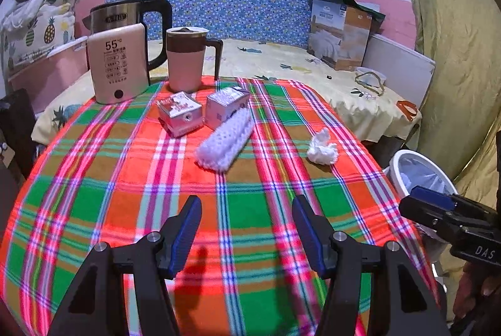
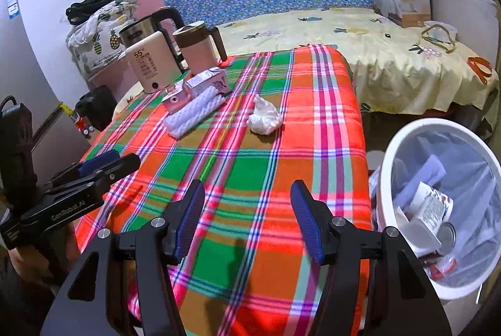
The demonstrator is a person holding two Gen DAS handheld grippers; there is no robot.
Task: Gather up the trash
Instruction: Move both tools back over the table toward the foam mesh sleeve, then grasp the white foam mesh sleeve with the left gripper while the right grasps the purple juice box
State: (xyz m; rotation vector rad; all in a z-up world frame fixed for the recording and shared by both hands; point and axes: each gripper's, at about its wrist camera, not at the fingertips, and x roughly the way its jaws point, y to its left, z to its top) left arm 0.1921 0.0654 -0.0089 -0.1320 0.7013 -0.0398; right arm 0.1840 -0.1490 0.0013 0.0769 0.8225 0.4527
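Both grippers hover empty over my plaid tablecloth (image 1: pixel 250 242).
Left gripper (image 1: pixel 247 207) and right gripper (image 2: pixel 247 192) gape wide; crumpled tissue (image 2: pixel 264 116), foam sleeve (image 1: pixel 224 138), two cartons (image 1: pixel 180 113) ahead, bin (image 2: pixel 438 210) right.

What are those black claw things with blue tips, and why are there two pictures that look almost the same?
They are grabbers that a person holds, one in each hand. Each carries a camera looking along its fingers, so you get one picture from the left gripper and one from the right gripper. Both are open and hold nothing. On the bright plaid cloth lie a crumpled white tissue, a white foam net sleeve and two small pink cartons. The white lined trash bin stands beside the table.
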